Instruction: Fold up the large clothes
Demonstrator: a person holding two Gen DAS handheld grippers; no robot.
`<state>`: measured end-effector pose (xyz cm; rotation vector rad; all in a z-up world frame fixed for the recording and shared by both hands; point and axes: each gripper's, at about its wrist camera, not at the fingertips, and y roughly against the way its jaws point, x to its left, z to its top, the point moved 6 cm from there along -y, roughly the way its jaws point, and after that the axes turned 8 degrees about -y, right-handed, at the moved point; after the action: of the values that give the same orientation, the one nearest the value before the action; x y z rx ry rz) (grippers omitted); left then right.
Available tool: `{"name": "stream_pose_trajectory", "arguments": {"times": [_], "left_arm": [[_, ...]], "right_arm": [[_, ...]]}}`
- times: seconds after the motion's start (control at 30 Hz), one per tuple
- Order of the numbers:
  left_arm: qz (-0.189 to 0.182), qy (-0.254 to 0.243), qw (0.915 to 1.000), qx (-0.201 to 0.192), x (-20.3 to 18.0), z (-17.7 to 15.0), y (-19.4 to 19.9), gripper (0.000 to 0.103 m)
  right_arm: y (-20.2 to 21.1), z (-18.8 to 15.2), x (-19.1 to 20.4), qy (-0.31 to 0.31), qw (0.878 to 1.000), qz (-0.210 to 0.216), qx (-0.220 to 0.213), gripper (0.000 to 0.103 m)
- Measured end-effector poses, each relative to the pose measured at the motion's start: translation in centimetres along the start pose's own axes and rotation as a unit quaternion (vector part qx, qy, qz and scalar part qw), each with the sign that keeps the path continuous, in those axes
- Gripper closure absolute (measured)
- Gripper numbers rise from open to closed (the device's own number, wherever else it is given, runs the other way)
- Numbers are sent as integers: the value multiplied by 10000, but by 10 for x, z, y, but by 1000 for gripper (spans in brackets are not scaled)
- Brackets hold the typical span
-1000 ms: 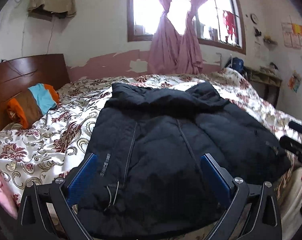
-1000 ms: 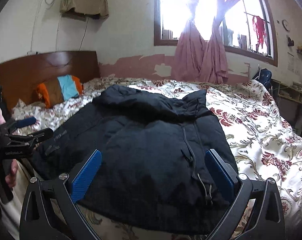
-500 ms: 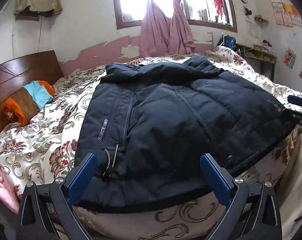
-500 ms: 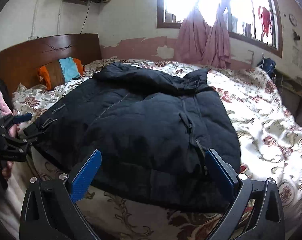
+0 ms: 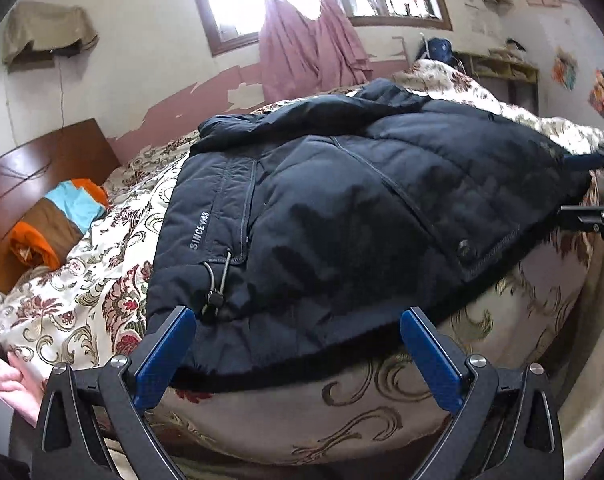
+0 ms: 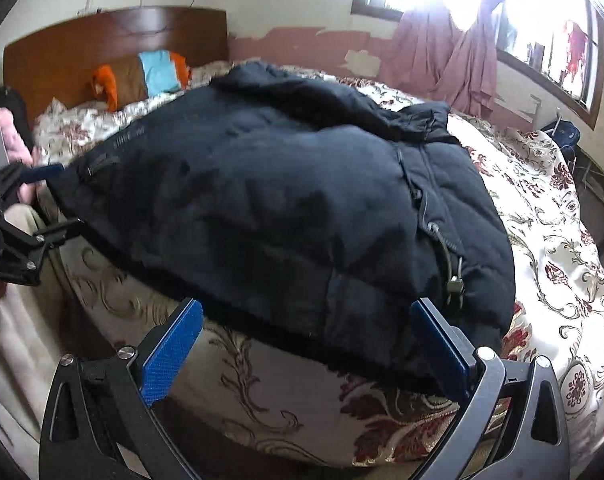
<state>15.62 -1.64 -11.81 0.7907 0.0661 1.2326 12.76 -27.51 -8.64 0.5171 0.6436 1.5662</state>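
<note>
Left wrist view: left gripper, jaws spread wide and empty, at the near hem of a black padded jacket lying flat on the floral bedspread; "SINCE" lettering legible. Right wrist view: right gripper, likewise released; headboard far left.

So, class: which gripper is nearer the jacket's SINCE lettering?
Left. The left gripper sits just below the SINCE lettering; the right gripper is at the hem's opposite end.

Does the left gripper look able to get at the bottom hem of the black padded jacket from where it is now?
Probably yes: the left gripper is open, level with the black padded jacket hem at the floral bedspread edge, with nothing between.
</note>
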Motion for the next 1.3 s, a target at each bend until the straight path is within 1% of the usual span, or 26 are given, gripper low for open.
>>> {"name": "stream_pose_trajectory", "arguments": {"times": [0.1,0.3,0.43,0.57,0.6,0.67,0.83,0.97,1.13,1.2,1.3], "left_arm": [[-57,-53,10000,62,-4,-6,-2,0],[-3,-176,9995,252,-8,-14,-9,0],[248,-545,9970,483,-17,-21,-18,0],[547,-832,9931,614,-23,-24,-24,0],[592,-857,9925,635,-23,-24,-25,0],[816,-937,9898,695,-23,-25,-28,0],[1270,-961,9853,613,-16,-20,-30,0],[1531,-1107,9809,464,-19,-16,-27,0],[1454,-1093,9818,550,-20,-19,-31,0],[1430,-1039,9828,542,-18,-18,-32,0],[1376,-953,9845,517,-16,-18,-30,0]], "right_arm": [[-1,-2,0,-19,10000,-59,16,2],[-1,-1,-7,-161,9997,-170,2,2],[-1,-2,-15,-326,9992,-240,-4,2],[-2,-4,-21,-458,9985,-293,-2,2],[-3,-4,-22,-481,9984,-305,-2,2],[-3,-4,-24,-500,9983,-311,3,2],[-6,-6,-25,-447,9984,-349,44,2],[-8,-9,-23,-308,9985,-440,131,2],[-9,-14,-13,310,9967,-661,365,2],[-13,-18,-9,700,9923,-897,487,2],[-21,-22,-8,1042,9842,-1299,608,2]]}}
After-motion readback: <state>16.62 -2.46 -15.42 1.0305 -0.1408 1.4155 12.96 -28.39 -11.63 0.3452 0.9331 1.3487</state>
